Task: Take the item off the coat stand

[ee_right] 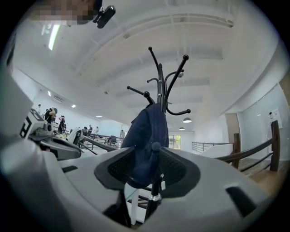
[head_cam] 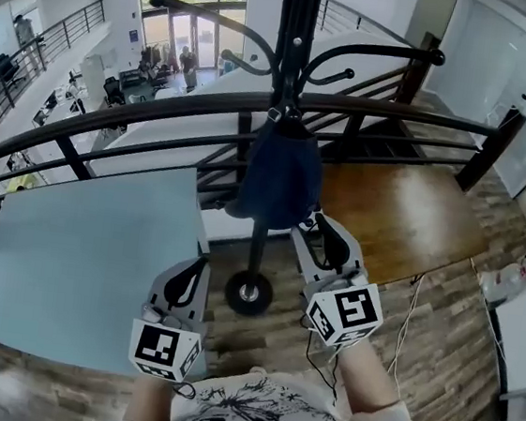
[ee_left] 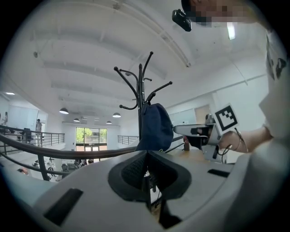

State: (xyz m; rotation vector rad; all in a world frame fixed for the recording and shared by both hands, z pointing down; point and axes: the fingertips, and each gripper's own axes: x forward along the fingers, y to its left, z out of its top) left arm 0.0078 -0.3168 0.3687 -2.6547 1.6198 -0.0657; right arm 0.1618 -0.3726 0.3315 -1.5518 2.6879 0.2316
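Note:
A dark blue cap (head_cam: 281,174) hangs from a hook of the black coat stand (head_cam: 297,29), whose round base (head_cam: 249,294) rests on the wooden floor. My right gripper (head_cam: 312,224) is up at the cap's lower right edge. In the right gripper view its jaws stand apart, and the cap (ee_right: 145,131) hangs in the gap between them; I cannot tell whether the pads touch it. My left gripper (head_cam: 192,267) is lower and to the left of the stand, shut with nothing in it. From it the cap (ee_left: 155,127) shows ahead, with the right gripper (ee_left: 199,130) beside it.
A dark curved railing (head_cam: 161,113) runs right behind the stand, with an open office floor far below it. A pale blue tabletop (head_cam: 87,260) lies to the left under my left gripper. A wooden landing (head_cam: 395,210) is on the right, and a thin cable (head_cam: 412,307) trails on the floor.

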